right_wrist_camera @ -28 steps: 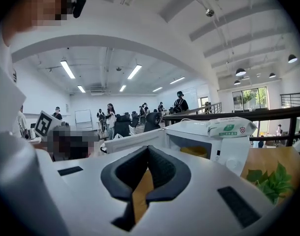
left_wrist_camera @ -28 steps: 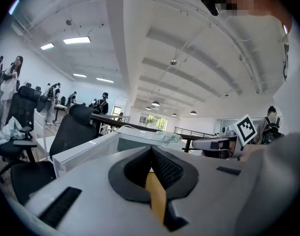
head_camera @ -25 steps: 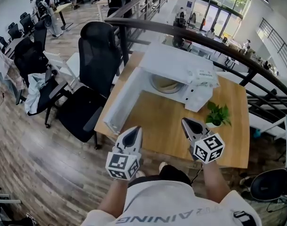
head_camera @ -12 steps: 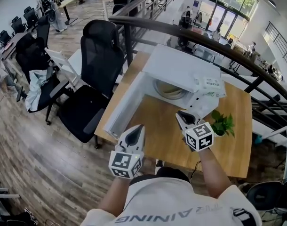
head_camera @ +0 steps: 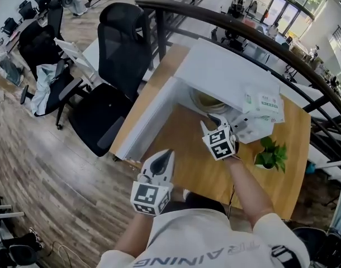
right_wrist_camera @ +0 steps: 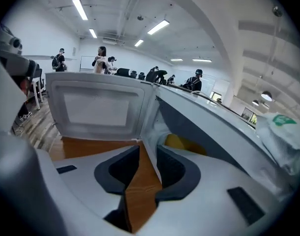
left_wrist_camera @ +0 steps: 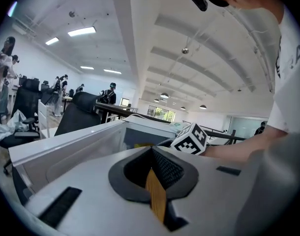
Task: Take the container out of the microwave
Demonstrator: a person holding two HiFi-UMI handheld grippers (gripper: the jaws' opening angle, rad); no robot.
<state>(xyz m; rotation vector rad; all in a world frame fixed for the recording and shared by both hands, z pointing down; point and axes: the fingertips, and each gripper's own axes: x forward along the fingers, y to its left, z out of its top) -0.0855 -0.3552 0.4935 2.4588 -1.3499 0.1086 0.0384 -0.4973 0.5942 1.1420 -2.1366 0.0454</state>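
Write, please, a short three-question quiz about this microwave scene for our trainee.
1. Where does the container lie?
2. True or false: the microwave has its door open.
3. The right claw is: A) open and empty; B) shut on the container; C) shut and empty.
Key: 1. inside the microwave; 2. true; 3. A, its jaws have just been opening, with nothing between them.
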